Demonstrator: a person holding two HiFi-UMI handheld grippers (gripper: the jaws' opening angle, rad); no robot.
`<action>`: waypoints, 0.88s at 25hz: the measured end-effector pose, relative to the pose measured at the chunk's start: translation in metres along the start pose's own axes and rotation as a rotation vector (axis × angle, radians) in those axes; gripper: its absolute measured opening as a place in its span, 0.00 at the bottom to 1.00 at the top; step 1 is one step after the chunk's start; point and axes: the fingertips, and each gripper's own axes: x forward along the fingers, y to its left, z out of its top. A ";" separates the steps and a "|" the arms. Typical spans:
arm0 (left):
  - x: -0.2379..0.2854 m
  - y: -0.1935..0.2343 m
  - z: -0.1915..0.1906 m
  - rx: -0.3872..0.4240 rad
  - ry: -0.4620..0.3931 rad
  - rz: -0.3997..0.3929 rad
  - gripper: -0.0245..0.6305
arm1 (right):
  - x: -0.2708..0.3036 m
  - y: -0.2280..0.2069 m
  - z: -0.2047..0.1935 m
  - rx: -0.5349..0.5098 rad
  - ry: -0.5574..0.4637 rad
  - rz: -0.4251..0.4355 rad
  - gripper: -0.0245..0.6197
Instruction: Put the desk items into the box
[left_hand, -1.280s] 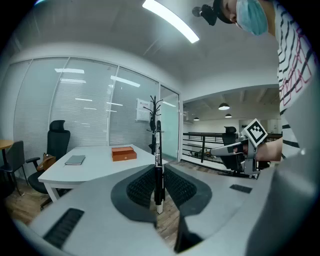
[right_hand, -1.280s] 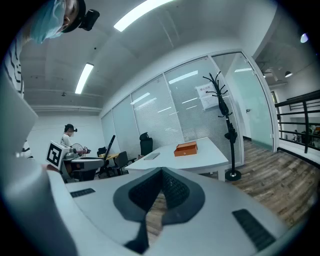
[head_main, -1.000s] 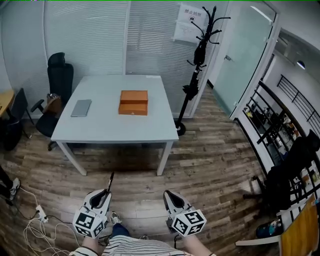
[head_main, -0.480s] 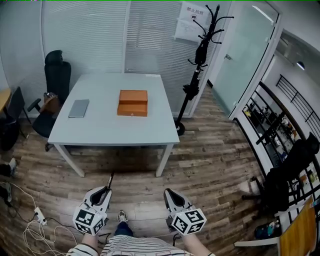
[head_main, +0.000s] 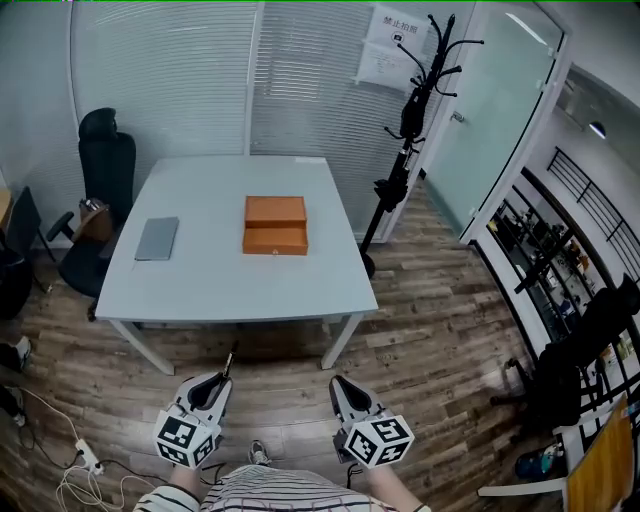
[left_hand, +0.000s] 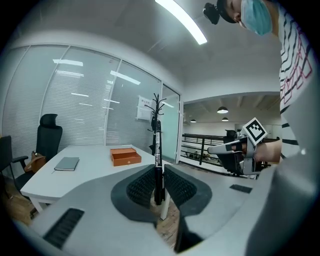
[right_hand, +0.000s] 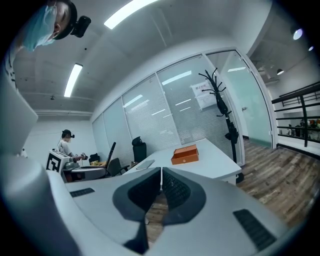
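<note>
An orange box lies shut at the middle of the white table, with a grey notebook to its left. Both show far ahead in the left gripper view, box and notebook, and in the right gripper view, box and notebook. My left gripper is short of the table's near edge, shut on a black pen that stands upright between its pads. My right gripper beside it is shut with nothing in it.
A black office chair stands at the table's left. A black coat stand rises off its far right corner. White cables lie on the wooden floor at lower left. A glass door and a railing are on the right.
The table, box and notebook have come nearer and lower in the head view. Both grippers hold the same pose, the pen still in the left one.
</note>
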 end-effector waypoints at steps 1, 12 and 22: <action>0.004 0.011 0.001 0.001 0.003 -0.003 0.15 | 0.011 0.002 0.002 0.004 -0.003 -0.003 0.08; 0.034 0.090 0.005 0.001 0.032 -0.031 0.15 | 0.089 0.015 0.010 0.015 0.010 -0.030 0.08; 0.085 0.112 0.002 -0.020 0.055 -0.012 0.15 | 0.141 -0.026 0.018 0.024 0.042 -0.016 0.08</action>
